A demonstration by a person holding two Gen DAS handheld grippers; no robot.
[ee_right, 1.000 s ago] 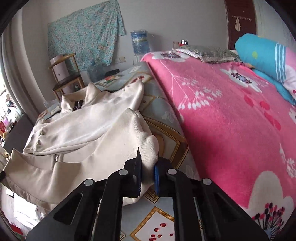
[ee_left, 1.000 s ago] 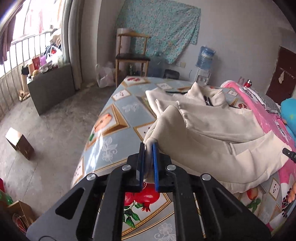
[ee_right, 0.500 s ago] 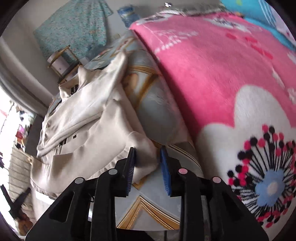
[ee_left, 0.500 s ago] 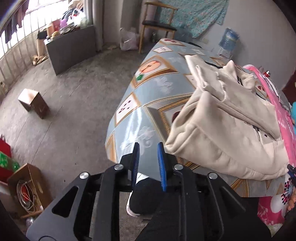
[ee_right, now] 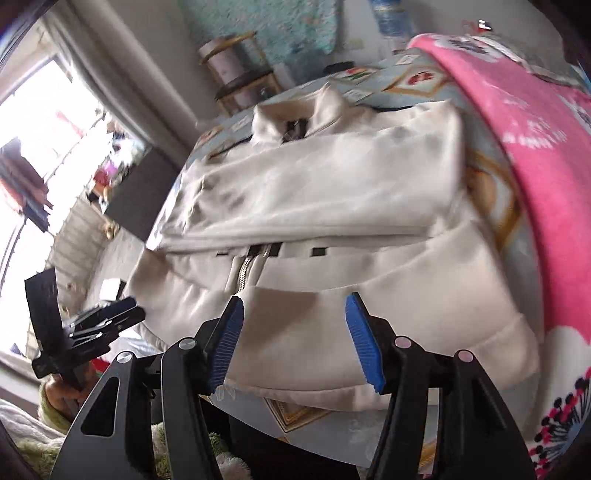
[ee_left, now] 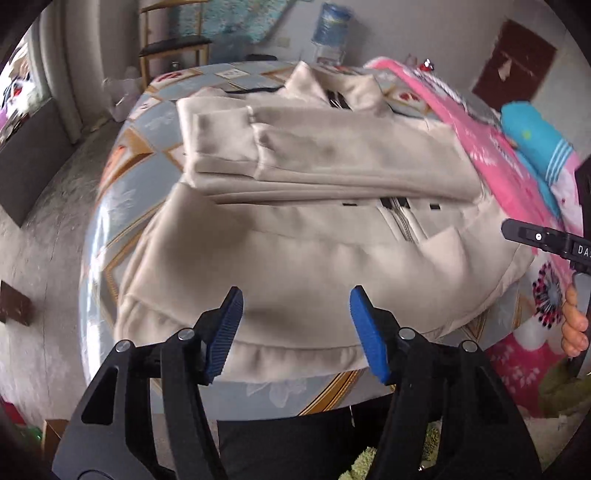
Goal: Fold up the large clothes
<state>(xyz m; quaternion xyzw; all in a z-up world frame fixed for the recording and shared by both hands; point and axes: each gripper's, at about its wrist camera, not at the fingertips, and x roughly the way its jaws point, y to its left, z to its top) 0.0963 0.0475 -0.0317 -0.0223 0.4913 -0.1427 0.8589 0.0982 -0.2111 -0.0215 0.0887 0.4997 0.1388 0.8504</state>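
- On the patterned bed sheet (ee_left: 122, 192) lies the cream zip jacket (ee_left: 295, 258), sleeves folded across its chest, hem at the near edge of the bed.
- Left gripper (ee_left: 295, 332) hangs over that hem; its jaws have just been opening and stand well apart, nothing pinched between the blue pads (ee_left: 225, 332).
- Right gripper (ee_right: 293, 336), same story: jaws just opened, wide, hovering above the hem with no cloth between them.
- Left view alone gives us the wooden chair (ee_left: 173, 40), the water bottle (ee_left: 330, 29), a blue pillow (ee_left: 535, 144) and the floor beside the bed.
- Right view alone brings the bright window (ee_right: 33, 122) and the other gripper low at its left edge.
- Pink blanket (ee_right: 546, 155) runs along the jacket's right side, touching it.
- Jacket's collar (ee_right: 325, 107) points away towards the far wall, hem towards the person; its long axis runs near to far, the zip (ee_right: 245, 273) along it, sleeves crosswise.
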